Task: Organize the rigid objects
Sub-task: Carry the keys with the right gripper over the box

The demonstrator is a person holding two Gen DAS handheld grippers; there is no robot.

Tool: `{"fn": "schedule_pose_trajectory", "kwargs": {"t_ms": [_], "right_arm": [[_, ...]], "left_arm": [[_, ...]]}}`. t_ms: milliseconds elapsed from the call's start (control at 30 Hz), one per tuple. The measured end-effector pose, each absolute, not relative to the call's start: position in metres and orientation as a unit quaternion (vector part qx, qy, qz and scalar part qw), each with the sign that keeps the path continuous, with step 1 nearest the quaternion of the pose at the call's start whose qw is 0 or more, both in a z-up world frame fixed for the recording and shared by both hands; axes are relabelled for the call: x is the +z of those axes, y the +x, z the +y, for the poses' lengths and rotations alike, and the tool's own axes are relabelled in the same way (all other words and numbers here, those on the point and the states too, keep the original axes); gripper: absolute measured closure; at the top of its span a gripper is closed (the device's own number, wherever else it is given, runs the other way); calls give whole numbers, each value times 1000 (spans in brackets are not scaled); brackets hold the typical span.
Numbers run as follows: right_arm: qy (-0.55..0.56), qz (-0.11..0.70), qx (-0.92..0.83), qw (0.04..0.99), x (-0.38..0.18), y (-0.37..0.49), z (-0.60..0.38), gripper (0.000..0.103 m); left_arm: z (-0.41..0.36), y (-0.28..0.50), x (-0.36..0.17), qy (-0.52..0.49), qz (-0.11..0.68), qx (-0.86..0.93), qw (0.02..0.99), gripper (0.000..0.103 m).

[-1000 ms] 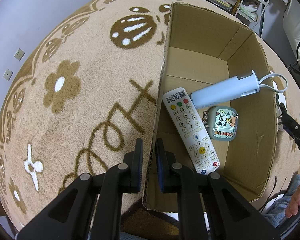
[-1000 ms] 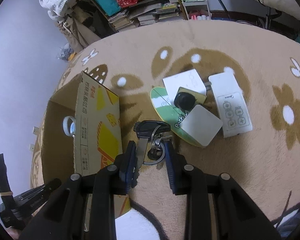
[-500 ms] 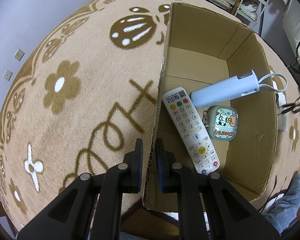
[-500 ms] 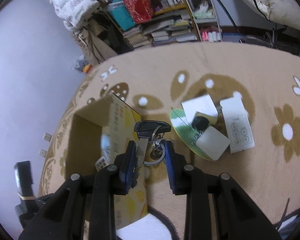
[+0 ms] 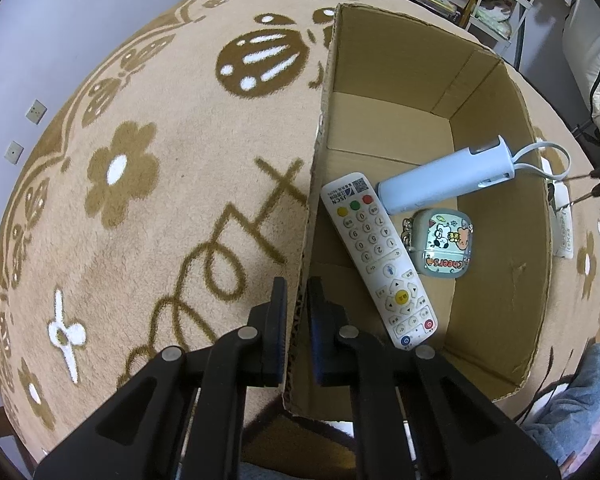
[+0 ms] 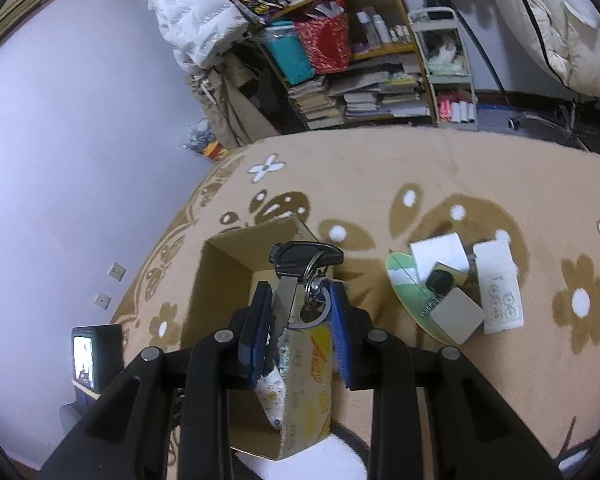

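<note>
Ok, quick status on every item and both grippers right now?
Left gripper: shut on the box wall.
Right gripper: shut on the keys, lifted.
Cardboard box: open-topped, upright.
Remote: lying in the box, buttons up.
Blue tube: lying in the box.
Earbud case: closed, in the box.

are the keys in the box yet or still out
Still out. The right gripper holds the keys in the air above the cardboard box, which holds only the remote, pouch and blue tube.
</note>
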State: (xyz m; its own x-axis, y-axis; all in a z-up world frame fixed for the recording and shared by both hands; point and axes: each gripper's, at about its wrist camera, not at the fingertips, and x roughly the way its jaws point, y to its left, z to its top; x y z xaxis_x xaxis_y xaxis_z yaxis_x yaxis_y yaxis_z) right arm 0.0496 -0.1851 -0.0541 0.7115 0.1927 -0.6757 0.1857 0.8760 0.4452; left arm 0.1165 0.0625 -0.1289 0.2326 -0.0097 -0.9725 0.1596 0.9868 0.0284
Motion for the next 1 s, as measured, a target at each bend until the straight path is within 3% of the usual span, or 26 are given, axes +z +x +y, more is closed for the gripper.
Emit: {"fn": "schedule_pose_trajectory", "kwargs": {"t_ms": [600,1000], "right_arm": [[214,350,51,911,-30,49,-150,72],[186,396,85,895,-76,74,-125,72]], "left_arm": [[60,115,-129,68,618,-55,781,94],[62,115,-129,68,619,-55,781,92]]}}
